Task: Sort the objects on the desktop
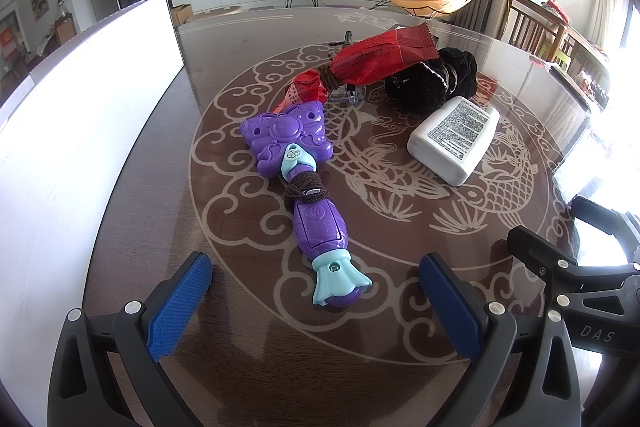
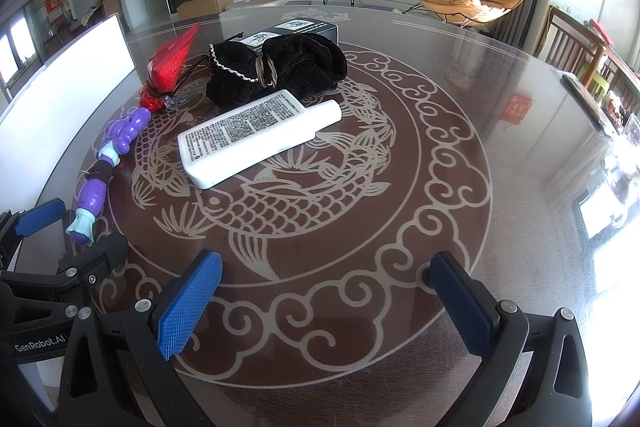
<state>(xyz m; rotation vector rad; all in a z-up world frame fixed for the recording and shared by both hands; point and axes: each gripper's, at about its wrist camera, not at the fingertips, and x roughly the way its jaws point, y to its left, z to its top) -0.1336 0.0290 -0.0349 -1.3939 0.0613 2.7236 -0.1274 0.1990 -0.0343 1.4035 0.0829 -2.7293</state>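
Left tool (image 1: 316,303) jaws apart, nothing between them, hovering low over the worktop (image 1: 248,347); right tool (image 2: 326,303) same, jaws apart and empty. Purple toy wand (image 1: 298,183) lies flat dead ahead of the left tool at 12 o'clock, teal base end nearest the fingers, brown hair tie (image 1: 306,187) wrapped around its neck. Beyond the wand head at 12 to 1 o'clock: red snack packet (image 1: 376,61) cinched by another brown band, resting on a clear plastic item I can't identify. Black scrunchie (image 1: 436,77) just beside the packet at 1 o'clock, touching it. White bottle (image 1: 454,141) lies label up at 2 o'clock, near the scrunchie. In the right wrist view the bottle (image 2: 256,141) sits at 11 o'clock, the scrunchie (image 2: 280,71) behind it, a black box (image 2: 298,29) behind that. Wand (image 2: 106,163) at 10 o'clock with the left tool (image 2: 52,227) next to it. White board (image 1: 80,131) fills the left edge at 9 o'clock. Right tool body (image 1: 576,267) crowds 3 o'clock in the left view.
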